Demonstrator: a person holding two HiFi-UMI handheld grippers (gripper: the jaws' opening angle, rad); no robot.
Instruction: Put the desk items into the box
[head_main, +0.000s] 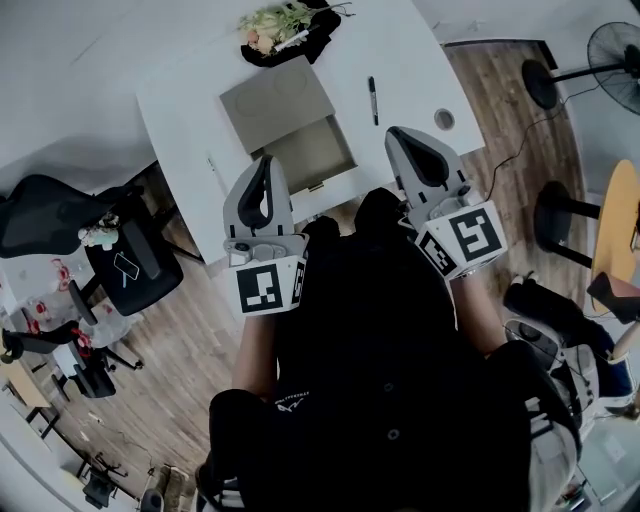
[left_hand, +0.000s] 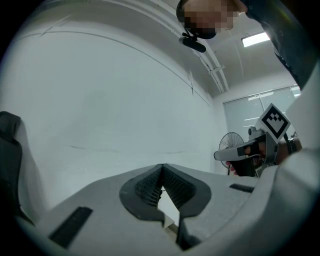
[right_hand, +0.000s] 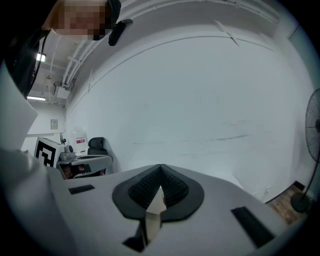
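Note:
A white desk (head_main: 190, 90) carries an open cardboard box (head_main: 308, 150) with its lid laid back. To the right of the box lie a black marker (head_main: 373, 100) and a small round item (head_main: 444, 120). A bunch of flowers (head_main: 278, 22) lies on something black at the far edge. My left gripper (head_main: 265, 162) and right gripper (head_main: 393, 134) are both held up close to the body, on the near side of the desk. Each is shut with nothing in it. In the gripper views, the left gripper (left_hand: 161, 166) and right gripper (right_hand: 160, 166) face a bare white wall.
A black office chair (head_main: 60, 215) stands left of the desk. A floor fan (head_main: 615, 50) and a black stool (head_main: 560, 215) stand on the wooden floor at the right. A thin white stick (head_main: 212, 165) lies near the desk's left edge.

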